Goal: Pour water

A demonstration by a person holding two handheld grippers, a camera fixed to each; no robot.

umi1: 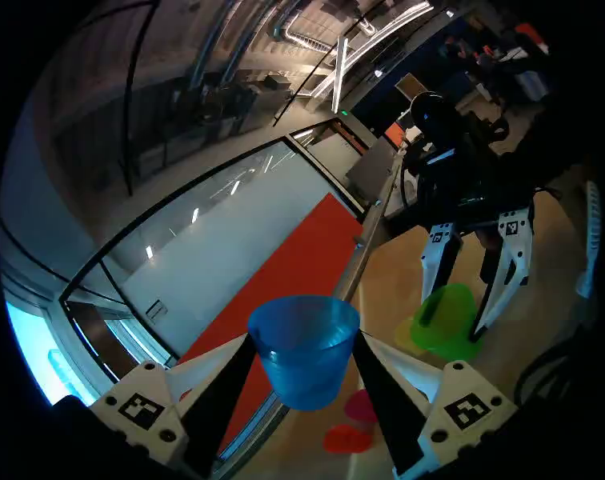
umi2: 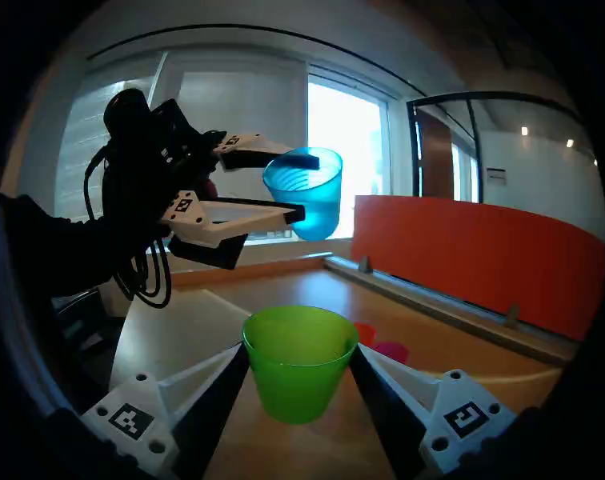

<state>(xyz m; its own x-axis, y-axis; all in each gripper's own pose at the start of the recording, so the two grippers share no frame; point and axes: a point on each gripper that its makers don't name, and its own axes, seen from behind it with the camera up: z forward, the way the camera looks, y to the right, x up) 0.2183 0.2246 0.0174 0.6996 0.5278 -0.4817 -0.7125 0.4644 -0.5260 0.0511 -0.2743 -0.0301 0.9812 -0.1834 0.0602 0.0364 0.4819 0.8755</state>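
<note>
The translucent blue plastic cup [umi1: 304,356] is clamped by its sides between both fingers of the left gripper [umi1: 305,340]. In the right gripper view it hangs high above and beyond the translucent green plastic cup [umi2: 298,368], which the right gripper [umi2: 301,350] pinches with both fingers just below its rim. The likeliest failure, as I judge it, is a stream that misses. The blue cup is not over the green cup's mouth, so tipping from there would send water onto the wooden table [umi2: 342,296] under the green cup, and the drop invites splashing. The thin walls may also slip or buckle between the fingers when tipped. The right gripper view gives the height gap and the green cup's seemingly empty inside. The left gripper view looks down instead and shows a yellow piece [umi1: 405,332] just beside the green cup. I cannot tell whether the blue cup holds water.
</note>
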